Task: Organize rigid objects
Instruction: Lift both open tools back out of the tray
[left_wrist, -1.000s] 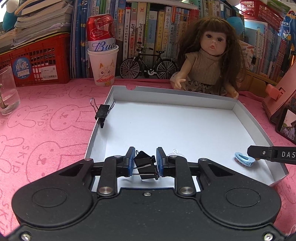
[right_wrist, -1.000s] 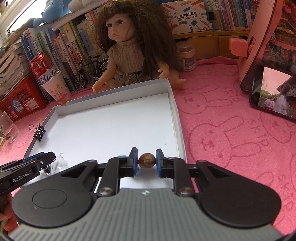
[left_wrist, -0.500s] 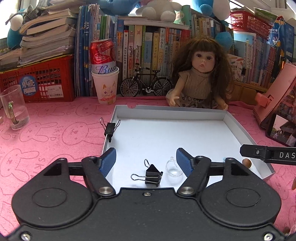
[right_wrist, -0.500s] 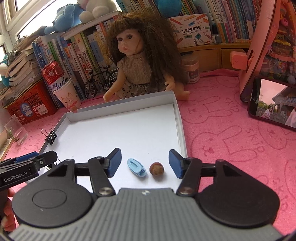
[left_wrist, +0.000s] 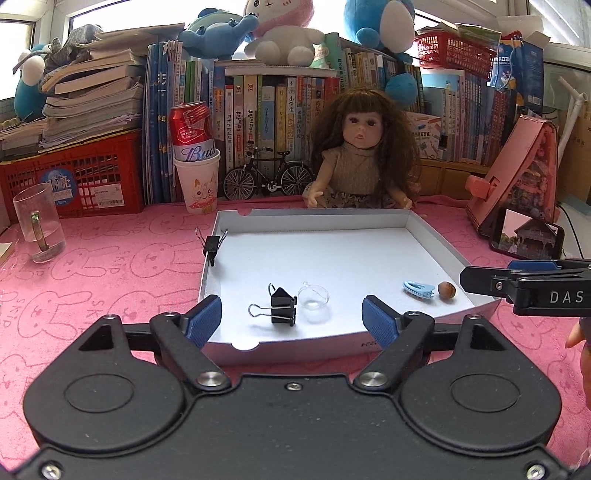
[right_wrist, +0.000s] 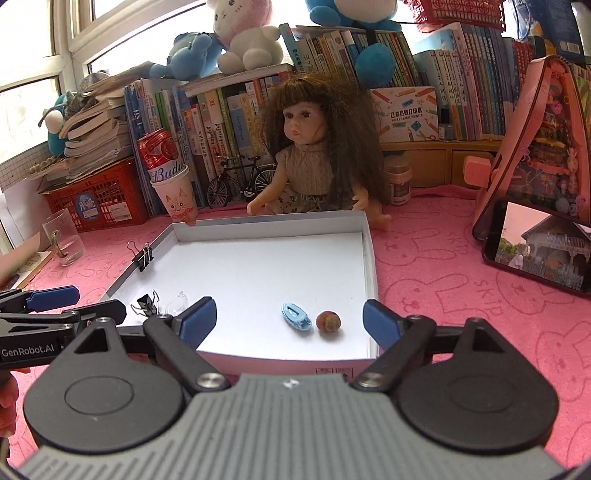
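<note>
Left wrist view shows the left gripper (left_wrist: 291, 317) now pulled back, jaws wide and empty, its binder clip (left_wrist: 282, 305) released in the white tray (left_wrist: 436, 236), while the right gripper (right_wrist: 290, 319) has likewise let go of the nut (right_wrist: 328, 320), so both placements look done.

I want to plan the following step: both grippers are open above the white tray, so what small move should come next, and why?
Probably bring the left gripper to the binder clip on the tray wall. The other binder clip, clear piece, hair clip and nut already lie inside, and the right gripper is open too.
</note>
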